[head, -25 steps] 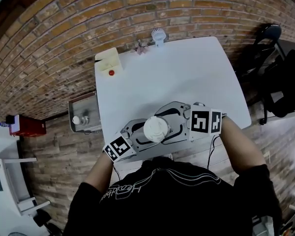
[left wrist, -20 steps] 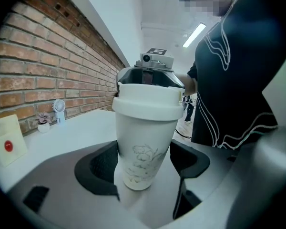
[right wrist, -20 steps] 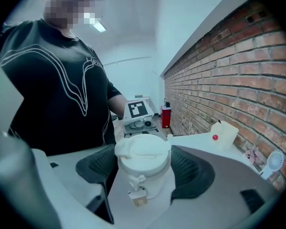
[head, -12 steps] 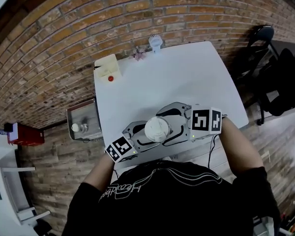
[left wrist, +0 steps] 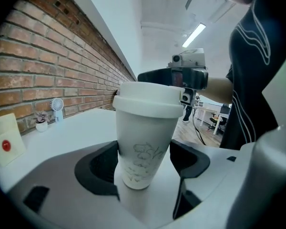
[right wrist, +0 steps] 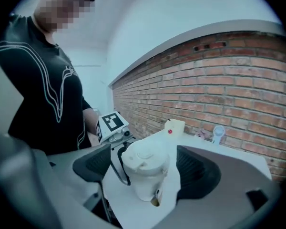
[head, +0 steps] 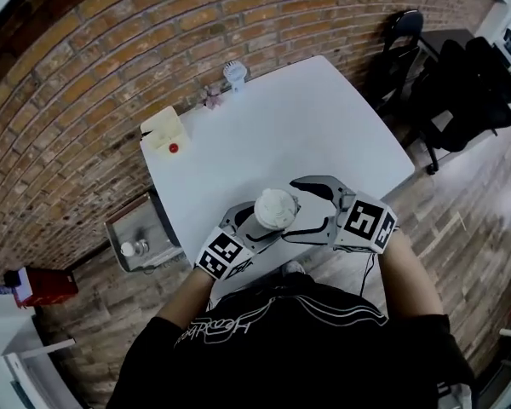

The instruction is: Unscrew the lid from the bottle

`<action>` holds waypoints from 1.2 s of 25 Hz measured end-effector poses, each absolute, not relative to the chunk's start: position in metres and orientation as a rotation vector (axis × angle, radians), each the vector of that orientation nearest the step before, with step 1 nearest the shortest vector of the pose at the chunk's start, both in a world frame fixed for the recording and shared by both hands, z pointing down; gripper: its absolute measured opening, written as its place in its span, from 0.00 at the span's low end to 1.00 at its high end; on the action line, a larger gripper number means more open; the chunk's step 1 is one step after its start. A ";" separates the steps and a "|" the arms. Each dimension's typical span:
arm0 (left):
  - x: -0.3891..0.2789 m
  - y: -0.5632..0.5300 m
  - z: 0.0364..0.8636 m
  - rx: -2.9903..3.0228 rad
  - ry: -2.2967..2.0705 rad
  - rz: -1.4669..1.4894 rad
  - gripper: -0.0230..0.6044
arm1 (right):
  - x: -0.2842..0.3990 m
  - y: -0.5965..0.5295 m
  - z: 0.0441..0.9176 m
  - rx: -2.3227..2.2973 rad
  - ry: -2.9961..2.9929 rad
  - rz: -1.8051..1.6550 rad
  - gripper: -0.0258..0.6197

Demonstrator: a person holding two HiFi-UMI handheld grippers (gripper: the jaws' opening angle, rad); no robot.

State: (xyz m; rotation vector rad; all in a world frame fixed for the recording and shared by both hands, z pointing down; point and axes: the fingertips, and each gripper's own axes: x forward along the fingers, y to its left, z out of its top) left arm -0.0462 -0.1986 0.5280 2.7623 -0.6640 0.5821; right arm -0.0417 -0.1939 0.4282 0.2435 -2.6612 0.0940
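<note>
At the far lower left of the head view, a red box (head: 41, 286) sits on a ledge that the frame's edge cuts off. A metal tray (head: 119, 228) beside the table (head: 307, 126) holds something small and white that is hard to make out. A cream box (head: 163, 130) with a red dot stands at the table's upper left; any print on it is too small to read.

At lower middle, the left gripper (head: 257, 226) is clamped on the white bottle (left wrist: 144, 147), its dark pads pressing both sides of the lower body at the table's near edge. Whether the bottle's base rests on the table is unclear. From above, the lid (head: 275, 207) hides the bottle's body. A thin scribbled drawing on the bottle's side is not readable as words.

To the right, the right gripper (head: 305, 204) has its jaws spread wide and opening. The lid, on the bottle, stands between them with a gap on each side. Print on the person's black shirt (head: 281, 348) cannot be read.
</note>
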 end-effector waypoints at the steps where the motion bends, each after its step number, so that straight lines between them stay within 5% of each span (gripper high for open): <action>1: -0.046 -0.199 0.528 2.765 -0.666 0.578 0.60 | -0.041 -0.194 0.430 0.326 -2.654 0.094 0.68; 11: -0.043 -0.200 0.527 2.763 -0.664 0.583 0.60 | -0.040 -0.193 0.441 1.001 -2.593 0.237 0.62; 19: -0.043 -0.198 0.530 2.754 -0.638 0.601 0.59 | -0.045 -0.197 0.447 1.148 -2.499 0.222 0.52; 30: -0.041 -0.198 0.530 2.775 -0.647 0.656 0.58 | -0.042 -0.198 0.445 1.043 -2.518 0.166 0.52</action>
